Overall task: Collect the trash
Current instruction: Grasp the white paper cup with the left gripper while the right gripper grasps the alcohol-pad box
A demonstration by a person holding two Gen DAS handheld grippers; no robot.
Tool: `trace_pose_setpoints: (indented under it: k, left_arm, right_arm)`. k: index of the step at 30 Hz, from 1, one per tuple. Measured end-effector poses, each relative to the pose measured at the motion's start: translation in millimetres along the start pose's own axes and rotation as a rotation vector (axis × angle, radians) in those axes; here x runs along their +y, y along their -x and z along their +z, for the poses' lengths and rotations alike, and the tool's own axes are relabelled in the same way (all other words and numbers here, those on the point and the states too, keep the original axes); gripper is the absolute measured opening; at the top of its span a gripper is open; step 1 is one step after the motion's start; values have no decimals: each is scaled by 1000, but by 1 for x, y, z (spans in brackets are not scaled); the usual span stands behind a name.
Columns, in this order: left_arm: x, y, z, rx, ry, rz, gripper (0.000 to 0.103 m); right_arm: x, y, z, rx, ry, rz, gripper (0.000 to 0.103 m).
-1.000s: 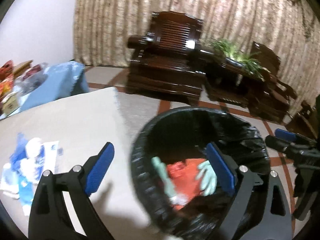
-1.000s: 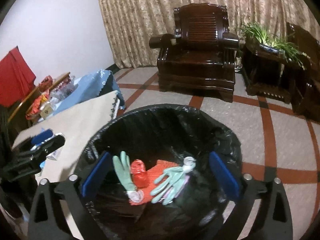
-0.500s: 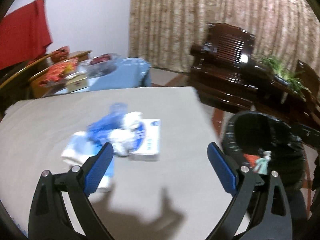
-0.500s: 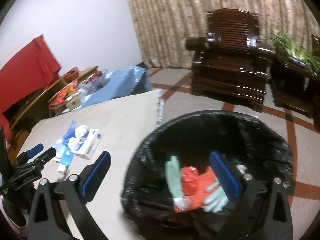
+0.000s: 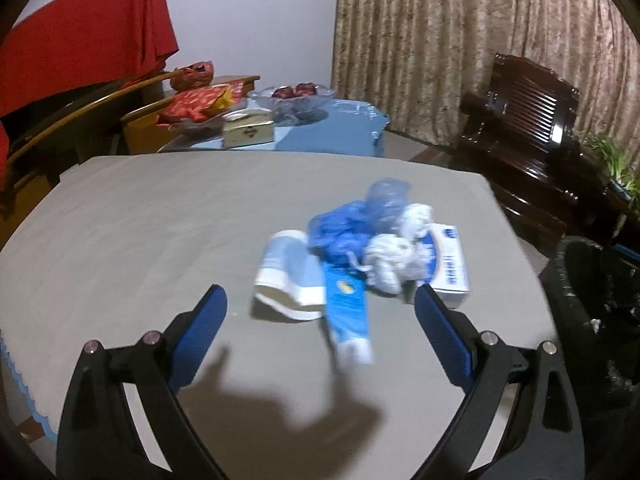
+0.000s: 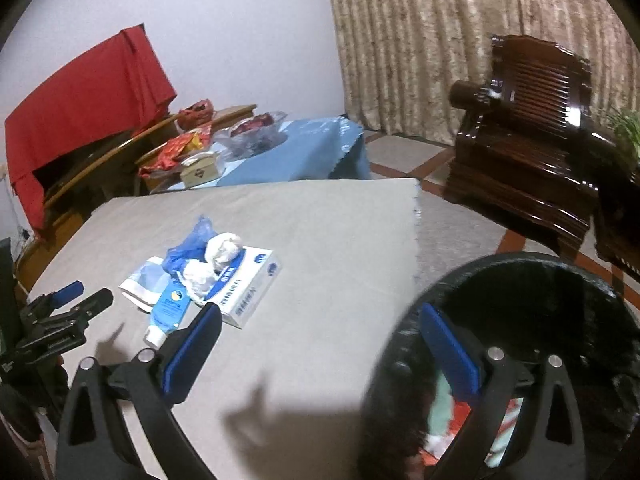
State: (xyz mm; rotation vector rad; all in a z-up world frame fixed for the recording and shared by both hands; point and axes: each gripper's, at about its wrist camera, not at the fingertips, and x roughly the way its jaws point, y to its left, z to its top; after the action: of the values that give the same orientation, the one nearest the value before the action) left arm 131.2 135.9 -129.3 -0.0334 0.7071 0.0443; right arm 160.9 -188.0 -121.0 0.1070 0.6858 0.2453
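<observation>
You are hovering the empty, wide-open left hand-held gripper (image 5: 320, 312) over the crumpled blue-and-white litter pile (image 5: 360, 252) mid-surface, nearer its right edge, likely needing to lower and close next.

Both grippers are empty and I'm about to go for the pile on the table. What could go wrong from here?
1. The trash pile is heaped: crumpled tissues and a blue bag lie on the white box and tube, so one grasp may scatter the loose pieces.
2. The left gripper spans several items and could pinch only part of them.
3. The bin stands off the table's edge; a drop could land on the floor.
</observation>
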Motion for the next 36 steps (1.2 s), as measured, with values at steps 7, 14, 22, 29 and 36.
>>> trace_pose_setpoints:
  k: [7,14,22,29,36]
  left_arm:
    - [30,-34,-4,52,29,21,90]
    - [44,-74,-6,122,41,-3,76]
    - [47,-109,-8,186,72,-64,51]
    - [46,-110,-9,156,106,-112,17]
    - [48,-95,-9,121,117,-81,14]
  right_arm:
    - [25,-44,1,37,46,20,97]
    - [38,-75,0,75,61,16,96]
    - [46,-96,-9,122,66,6,96]
    - [67,-118,-22,165,77,30,95]
    - [87,-141,-26,191,92,23,95]
